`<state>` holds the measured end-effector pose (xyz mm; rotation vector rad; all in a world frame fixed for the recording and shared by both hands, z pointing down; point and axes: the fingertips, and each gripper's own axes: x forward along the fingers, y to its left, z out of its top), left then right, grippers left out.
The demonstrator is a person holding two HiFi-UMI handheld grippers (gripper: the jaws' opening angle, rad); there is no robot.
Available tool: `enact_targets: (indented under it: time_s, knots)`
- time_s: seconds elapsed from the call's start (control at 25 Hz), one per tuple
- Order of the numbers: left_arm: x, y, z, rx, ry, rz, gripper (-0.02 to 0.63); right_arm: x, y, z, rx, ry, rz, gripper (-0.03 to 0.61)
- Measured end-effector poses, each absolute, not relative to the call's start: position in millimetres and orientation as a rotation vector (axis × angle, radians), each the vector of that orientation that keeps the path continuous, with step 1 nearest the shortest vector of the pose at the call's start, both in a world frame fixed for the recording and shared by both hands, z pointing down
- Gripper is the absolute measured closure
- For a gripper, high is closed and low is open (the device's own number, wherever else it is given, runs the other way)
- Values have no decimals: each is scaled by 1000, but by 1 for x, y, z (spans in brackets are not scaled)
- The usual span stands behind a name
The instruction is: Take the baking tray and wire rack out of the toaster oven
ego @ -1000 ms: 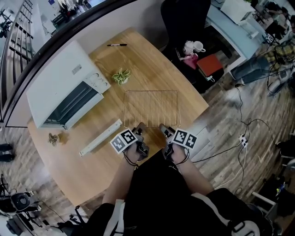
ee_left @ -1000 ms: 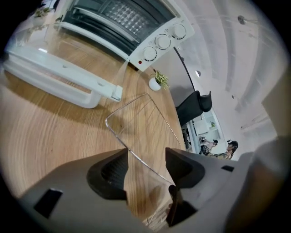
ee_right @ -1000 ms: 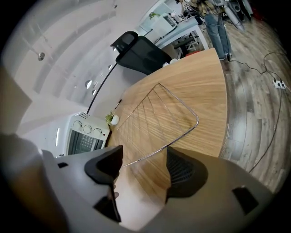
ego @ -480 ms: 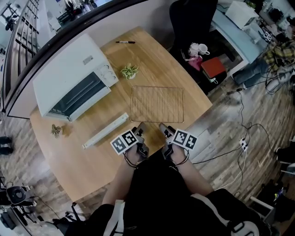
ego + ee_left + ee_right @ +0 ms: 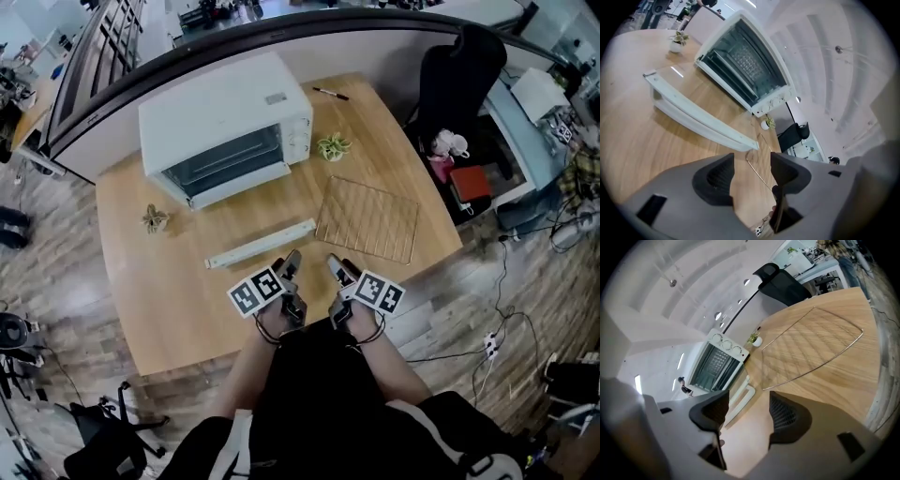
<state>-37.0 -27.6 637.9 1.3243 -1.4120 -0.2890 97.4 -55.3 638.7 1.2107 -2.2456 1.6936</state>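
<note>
Hovering at the desk's (image 5: 178, 291) near edge, I've the left gripper (image 5: 292, 261) open and empty. The right gripper (image 5: 337, 267) has just been closing its jaws, with nothing between them.

— And the task's things?

— The wire rack (image 5: 367, 220) lies flat at 1 o'clock. The white tray (image 5: 261, 244) is at 11, with the toaster oven (image 5: 225, 122) beyond it. I'd judge both are already out.

— Risks?

— The rack's thin wires lie flush on smooth wood, so jaws could skid off them. The tray is long, narrow, glossy and rimmed, and pinched at one end it might swing.
</note>
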Motion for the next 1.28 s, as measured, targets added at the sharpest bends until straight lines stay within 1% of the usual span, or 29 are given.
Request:
enact_targets:
  time_s: [0.28,0.6,0.68,1.08,1.28]
  knots:
    - [-117,25,609,1304,-1537,-443,368,16,-25,611,1032,-2366,1544,310]
    - [-166,57,592,1287,-1585,-604,371,-37,-7,589,916,-2440,1495,313]
    - [-176,55,590,1279,-1590,-633,373,-46,-12,586,909,-2453,1484,322]
    - [-217,3,575,1260,-1616,-713,387,-94,-70,566,845,-2513,1488,325]
    - [-239,-32,570,1232,-1616,-768,388,-125,-107,560,815,-2534,1554,325]
